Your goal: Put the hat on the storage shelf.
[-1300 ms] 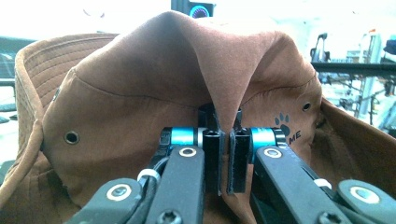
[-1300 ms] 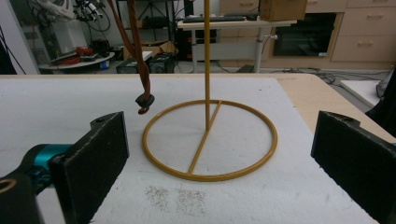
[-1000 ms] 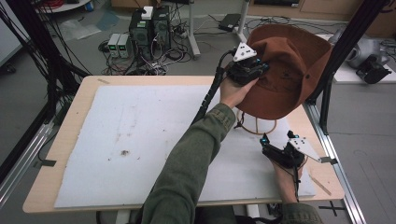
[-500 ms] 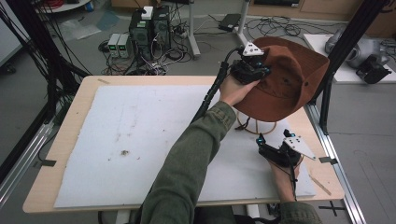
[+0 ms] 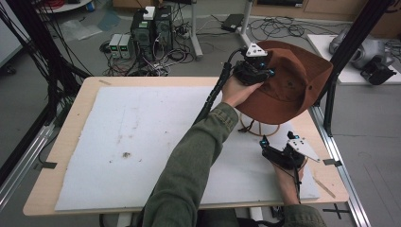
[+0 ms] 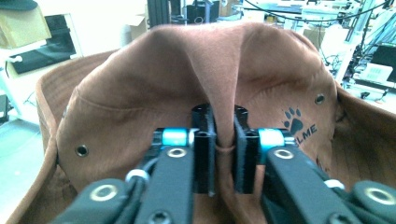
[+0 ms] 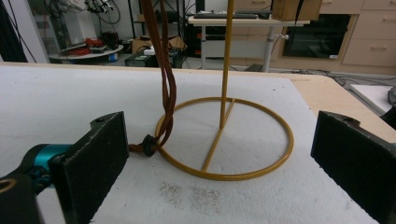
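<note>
A brown brimmed hat with a paw-print logo hangs in the air above the far right of the table. My left gripper is shut on a pinched fold of its crown. The hat's brown chin cord dangles down to the table, its toggle lying by the ring. Under the hat stands a gold wire hat stand, with a round base ring and an upright rod. My right gripper rests open on the white mat, facing the stand's base.
A white mat covers most of the wooden table, with a few dark specks on it. Black frame posts stand at the right edge. Computers and cables lie on the floor beyond.
My left gripper has lifted the hat up and slightly to the right, away from the stand. The right gripper has stayed near the table's front right.
</note>
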Demonstrator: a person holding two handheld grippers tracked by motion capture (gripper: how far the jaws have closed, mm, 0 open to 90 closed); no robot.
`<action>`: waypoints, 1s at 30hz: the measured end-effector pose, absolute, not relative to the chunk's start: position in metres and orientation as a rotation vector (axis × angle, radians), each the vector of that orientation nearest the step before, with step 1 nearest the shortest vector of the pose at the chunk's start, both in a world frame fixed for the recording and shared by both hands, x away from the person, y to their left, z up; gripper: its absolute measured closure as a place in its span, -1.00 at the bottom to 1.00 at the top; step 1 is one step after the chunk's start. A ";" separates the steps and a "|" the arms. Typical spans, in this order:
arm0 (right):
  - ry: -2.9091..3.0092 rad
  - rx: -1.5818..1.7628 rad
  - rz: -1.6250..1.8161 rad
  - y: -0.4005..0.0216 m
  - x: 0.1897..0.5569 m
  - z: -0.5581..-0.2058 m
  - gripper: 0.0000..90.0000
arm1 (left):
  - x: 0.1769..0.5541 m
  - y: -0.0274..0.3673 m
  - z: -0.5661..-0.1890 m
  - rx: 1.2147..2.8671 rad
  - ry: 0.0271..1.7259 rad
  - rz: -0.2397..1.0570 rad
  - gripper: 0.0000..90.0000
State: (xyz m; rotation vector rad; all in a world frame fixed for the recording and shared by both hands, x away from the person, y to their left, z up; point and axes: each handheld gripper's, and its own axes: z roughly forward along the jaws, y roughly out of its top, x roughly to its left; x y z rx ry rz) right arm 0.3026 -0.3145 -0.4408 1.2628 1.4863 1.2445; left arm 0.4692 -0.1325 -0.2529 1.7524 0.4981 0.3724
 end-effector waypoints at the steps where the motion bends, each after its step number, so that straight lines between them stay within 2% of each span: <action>1: 1.486 1.263 1.245 -0.314 0.303 -0.441 -0.93 | 0.470 -0.132 -0.253 1.753 0.506 0.370 0.70; 2: 1.484 1.266 1.246 -0.315 0.303 -0.441 -0.93 | 0.470 -0.132 -0.253 1.750 0.514 0.371 0.50; 3: 1.484 1.266 1.246 -0.315 0.303 -0.441 -0.93 | 0.470 -0.131 -0.253 1.750 0.517 0.370 0.50; 4: 1.480 1.265 1.249 -0.316 0.304 -0.442 -0.93 | 0.470 -0.131 -0.253 1.746 0.518 0.374 0.27; 5: 1.480 1.265 1.249 -0.316 0.304 -0.442 -0.93 | 0.470 -0.131 -0.252 1.739 0.525 0.381 0.27; 6: 1.482 1.278 1.249 -0.316 0.304 -0.441 -0.93 | 0.470 -0.129 -0.251 1.729 0.518 0.394 0.05; 7: 1.482 1.278 1.249 -0.316 0.304 -0.441 -0.93 | 0.470 -0.129 -0.251 1.729 0.518 0.394 -0.07; 8: 1.482 1.277 1.249 -0.316 0.304 -0.441 -0.93 | 0.469 -0.129 -0.250 1.721 0.512 0.397 -0.07; 12: 1.484 1.266 1.247 -0.316 0.303 -0.441 -0.93 | 0.467 -0.125 -0.246 1.693 0.502 0.411 -0.50; 20: 1.490 1.265 1.250 -0.316 0.305 -0.442 -0.93 | 0.454 -0.108 -0.236 1.676 0.505 0.455 -0.62; 30: 1.473 1.262 1.245 -0.318 0.305 -0.440 -0.93 | 0.420 -0.045 -0.224 1.617 0.548 0.526 -0.64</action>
